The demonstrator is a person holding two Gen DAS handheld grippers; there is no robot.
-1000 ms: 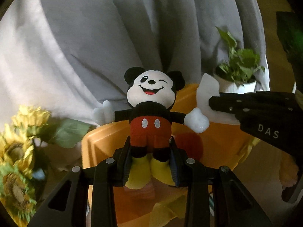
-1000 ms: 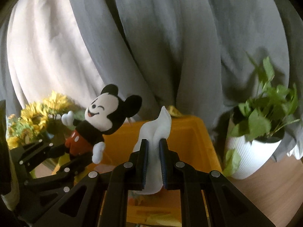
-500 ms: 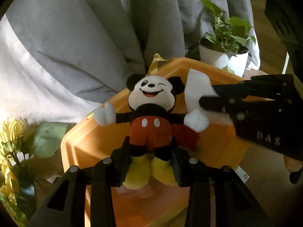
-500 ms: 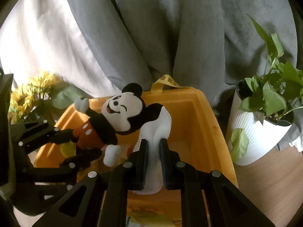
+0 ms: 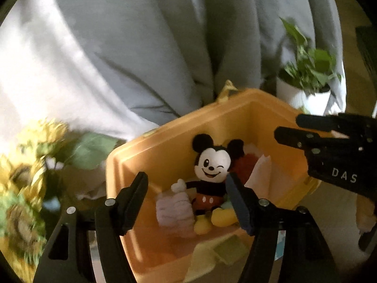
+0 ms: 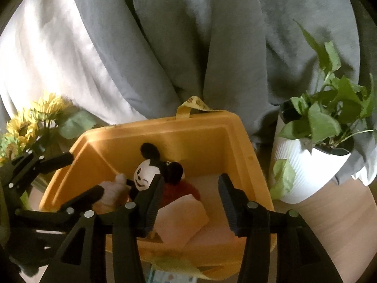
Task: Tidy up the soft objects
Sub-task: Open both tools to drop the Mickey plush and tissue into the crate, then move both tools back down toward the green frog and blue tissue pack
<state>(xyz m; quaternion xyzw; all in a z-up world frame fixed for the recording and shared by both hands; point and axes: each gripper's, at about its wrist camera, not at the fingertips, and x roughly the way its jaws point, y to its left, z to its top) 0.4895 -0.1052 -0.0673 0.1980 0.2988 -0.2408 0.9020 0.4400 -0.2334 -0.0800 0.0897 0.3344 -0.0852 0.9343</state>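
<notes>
A Mickey Mouse plush [image 5: 211,176] sits inside the orange bin [image 5: 165,141], leaning on a red soft item [image 5: 246,167]. A white cloth [image 5: 259,176] lies beside it and a pink knitted item [image 5: 175,208] sits at its left. My left gripper [image 5: 187,200] is open and empty above the bin's near side. My right gripper [image 6: 188,200] is open and empty over the bin [image 6: 235,127], above the white cloth [image 6: 181,217], with the plush [image 6: 146,174] at its left. The right gripper also shows in the left wrist view [image 5: 329,151].
A potted green plant in a white pot [image 6: 313,165] stands right of the bin on a wooden surface. Sunflowers [image 6: 26,122] stand to the left. Grey and white curtains [image 6: 165,47] hang behind. Yellow-green cloth [image 5: 219,252] lies at the bin's near side.
Both grippers opened. The plush dropped from my left gripper into the bin, and the white cloth dropped from my right gripper into the bin beside it.
</notes>
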